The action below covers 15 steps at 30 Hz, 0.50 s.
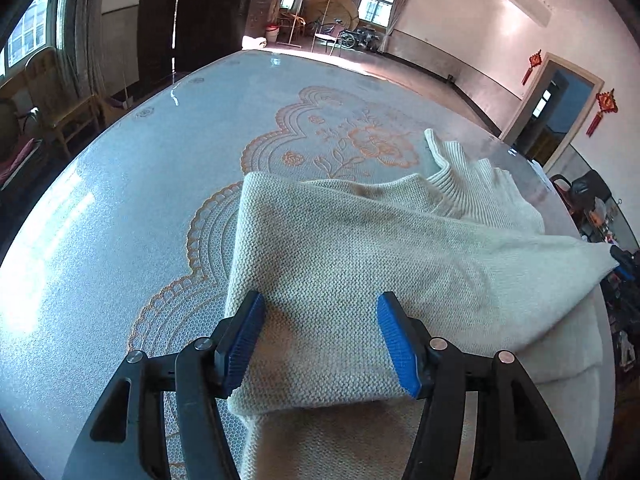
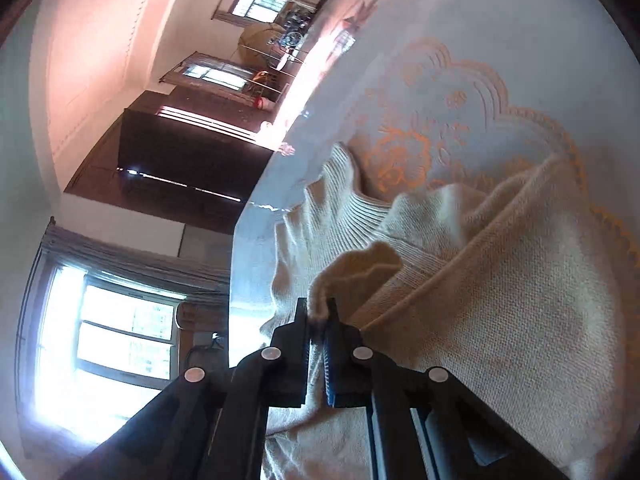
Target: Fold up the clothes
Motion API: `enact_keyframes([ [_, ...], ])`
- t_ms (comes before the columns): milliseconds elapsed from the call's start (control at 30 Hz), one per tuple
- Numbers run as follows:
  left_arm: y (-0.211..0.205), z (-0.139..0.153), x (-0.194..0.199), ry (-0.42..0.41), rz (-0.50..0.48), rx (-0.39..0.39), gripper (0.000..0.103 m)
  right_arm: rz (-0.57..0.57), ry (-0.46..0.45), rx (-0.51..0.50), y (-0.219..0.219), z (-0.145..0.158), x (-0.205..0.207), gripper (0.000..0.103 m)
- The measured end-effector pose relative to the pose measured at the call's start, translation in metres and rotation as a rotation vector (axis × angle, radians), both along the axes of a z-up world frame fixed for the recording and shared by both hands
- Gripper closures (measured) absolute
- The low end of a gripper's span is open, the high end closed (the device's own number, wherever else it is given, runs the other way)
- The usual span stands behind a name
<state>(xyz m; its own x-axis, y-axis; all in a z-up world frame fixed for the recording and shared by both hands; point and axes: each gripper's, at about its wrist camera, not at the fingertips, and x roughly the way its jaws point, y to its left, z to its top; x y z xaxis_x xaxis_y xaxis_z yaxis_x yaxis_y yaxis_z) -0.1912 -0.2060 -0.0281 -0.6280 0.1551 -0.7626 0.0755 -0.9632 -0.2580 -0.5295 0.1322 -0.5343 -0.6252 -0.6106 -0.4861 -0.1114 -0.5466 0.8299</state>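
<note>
Both tools were mine: right gripper (image 2: 318,314) pinched a sweater (image 1: 360,264) edge, left gripper (image 1: 320,340) spread above the knit on the table (image 1: 120,200). Tugging could've undone my fold.

Left tongs (image 1: 320,336) agape, right tongs (image 2: 318,320) clamped

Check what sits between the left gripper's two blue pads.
A folded layer of the cream knit sweater lies between the open left gripper pads, neither visibly pressing it, over the patterned tablecloth; left wrist view.
</note>
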Motion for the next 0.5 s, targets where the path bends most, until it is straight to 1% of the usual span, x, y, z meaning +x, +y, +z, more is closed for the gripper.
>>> enact_keyframes([
  [33,-0.001,0.0,0.0,-0.001,0.003,0.014,0.042,-0.002,0.026,0.037,0.002,0.011,0.007,0.098],
  [100,-0.002,-0.002,0.001,0.005,0.005,0.031,0.042,-0.024,0.043,0.112,0.012,0.021,0.028,0.098],
  [133,0.0,-0.002,0.0,0.007,0.001,0.023,0.041,-0.028,0.018,0.147,0.021,0.017,0.041,0.098],
  [200,0.005,0.0,-0.002,0.001,-0.014,0.007,0.039,-0.023,-0.063,0.213,0.027,-0.003,0.047,0.098],
  [267,0.01,0.002,-0.003,-0.017,-0.035,-0.007,0.039,0.002,-0.094,0.276,0.037,-0.017,0.059,0.095],
  [300,0.009,0.005,-0.002,-0.025,-0.046,0.009,0.039,0.014,-0.11,0.307,0.042,-0.024,0.066,0.095],
  [333,0.004,0.01,0.002,-0.016,-0.048,0.034,0.039,0.026,-0.126,0.339,0.046,-0.031,0.072,0.097],
  [367,-0.001,0.015,0.006,-0.006,-0.05,0.059,0.039,0.035,-0.139,0.372,0.051,-0.035,0.078,0.089],
  [433,-0.013,0.022,0.008,0.025,-0.01,0.074,0.039,-0.008,-0.11,0.474,0.049,-0.013,0.082,0.079],
  [500,-0.02,0.025,0.001,0.038,0.017,0.093,0.039,-0.058,-0.058,0.582,0.044,0.012,0.082,0.079],
])
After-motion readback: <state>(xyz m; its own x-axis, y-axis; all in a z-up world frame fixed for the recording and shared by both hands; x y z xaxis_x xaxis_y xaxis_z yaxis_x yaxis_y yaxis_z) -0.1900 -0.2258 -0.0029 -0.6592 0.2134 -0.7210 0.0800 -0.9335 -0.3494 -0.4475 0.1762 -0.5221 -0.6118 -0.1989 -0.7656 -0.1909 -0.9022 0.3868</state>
